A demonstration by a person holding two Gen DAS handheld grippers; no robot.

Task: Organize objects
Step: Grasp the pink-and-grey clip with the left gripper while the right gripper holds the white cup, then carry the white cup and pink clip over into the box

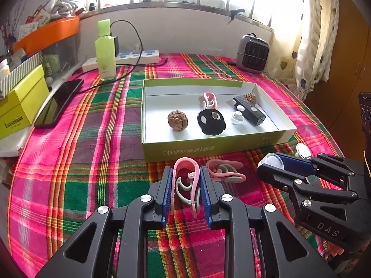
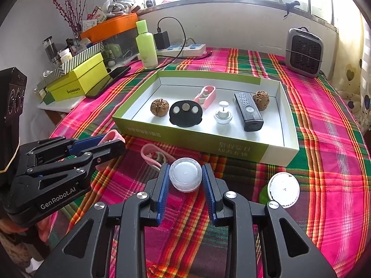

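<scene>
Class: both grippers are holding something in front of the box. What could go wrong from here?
1. The left gripper pinches a springy pink clip by its sides; it might flex and pop free.
2. The right gripper holds a smooth round cap, which could slip out.
3. The box is crowded, so drops may knock the walnut.

Both wrist views close, facing box (image 1: pixel 213 149)

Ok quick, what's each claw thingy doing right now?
Left gripper: jaws closed on the pink clip.
Right gripper: jaws closed on the clear round cap.
</scene>
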